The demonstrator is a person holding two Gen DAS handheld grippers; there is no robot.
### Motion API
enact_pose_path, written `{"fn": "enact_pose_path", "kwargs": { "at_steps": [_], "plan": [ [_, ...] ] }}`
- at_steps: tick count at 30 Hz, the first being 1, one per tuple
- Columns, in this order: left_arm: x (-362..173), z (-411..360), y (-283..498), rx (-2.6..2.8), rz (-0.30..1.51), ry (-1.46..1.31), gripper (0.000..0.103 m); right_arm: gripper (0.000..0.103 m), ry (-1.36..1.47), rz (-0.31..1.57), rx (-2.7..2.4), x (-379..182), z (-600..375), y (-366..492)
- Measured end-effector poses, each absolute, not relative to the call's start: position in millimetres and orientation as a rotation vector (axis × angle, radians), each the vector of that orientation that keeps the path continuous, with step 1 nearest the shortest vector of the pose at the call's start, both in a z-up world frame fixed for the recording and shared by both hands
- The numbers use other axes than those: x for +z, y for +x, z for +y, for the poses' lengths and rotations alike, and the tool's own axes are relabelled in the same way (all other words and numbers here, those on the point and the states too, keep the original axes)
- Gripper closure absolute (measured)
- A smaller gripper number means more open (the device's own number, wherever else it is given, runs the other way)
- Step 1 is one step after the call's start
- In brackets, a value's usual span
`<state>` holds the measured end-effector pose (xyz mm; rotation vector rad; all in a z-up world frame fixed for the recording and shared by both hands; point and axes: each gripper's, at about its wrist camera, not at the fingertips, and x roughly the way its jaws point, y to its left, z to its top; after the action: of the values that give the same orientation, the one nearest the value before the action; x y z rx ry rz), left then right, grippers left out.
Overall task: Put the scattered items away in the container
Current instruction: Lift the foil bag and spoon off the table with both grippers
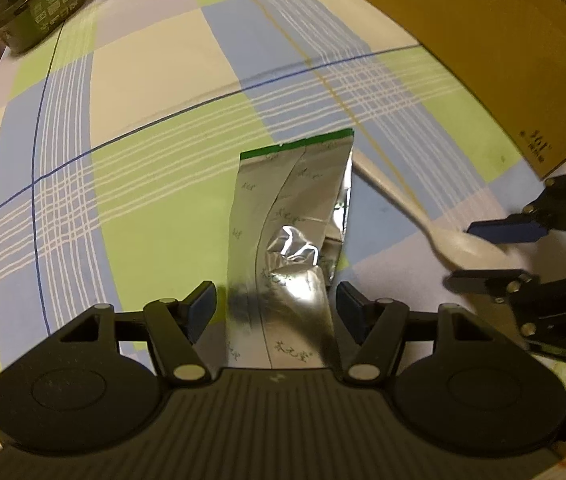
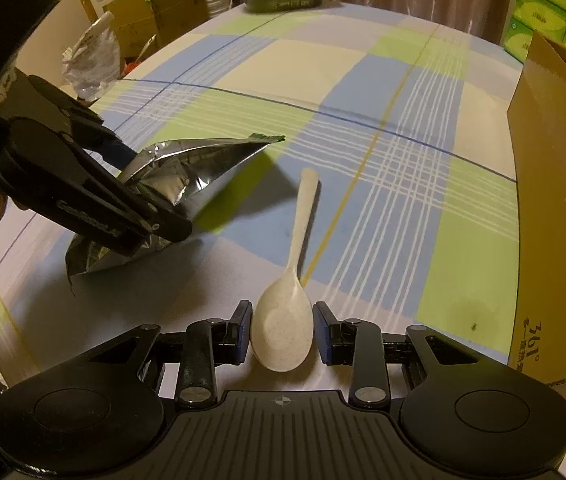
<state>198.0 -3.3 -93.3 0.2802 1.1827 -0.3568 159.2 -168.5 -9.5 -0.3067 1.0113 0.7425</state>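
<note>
Both grippers are set around their items, ready to close.

The left gripper (image 1: pixel 275 304) stands with its jaws open on both sides of the silver foil pouch (image 1: pixel 295 216), whose far end is lifted off the checked surface (image 2: pixel 363 92). The right gripper (image 2: pixel 282 334) has its jaws open around the bowl of the white spoon (image 2: pixel 283 332), which lies flat, handle pointing away. The cardboard box (image 2: pixel 555 220) waits just beside, on the right. I think the right should close slowly on the bowl, keeping it centred, because the smooth rounded sides could slip out; the pouch is soft and needs a firm grip.
</note>
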Motion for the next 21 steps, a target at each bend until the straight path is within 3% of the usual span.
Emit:
{"fn": "enact_pose_path", "kwargs": {
  "at_steps": [9, 21],
  "plan": [
    [-95, -11, 199, -0.409, 1.2, 0.341, 0.065, 0.073, -0.291, 1.002, 0.75, -7, -168, 162],
    [-81, -9, 200, -0.416, 1.164, 0.277, 0.066, 0.073, -0.265, 0.982, 0.745, 0, -171, 165]
  ]
}}
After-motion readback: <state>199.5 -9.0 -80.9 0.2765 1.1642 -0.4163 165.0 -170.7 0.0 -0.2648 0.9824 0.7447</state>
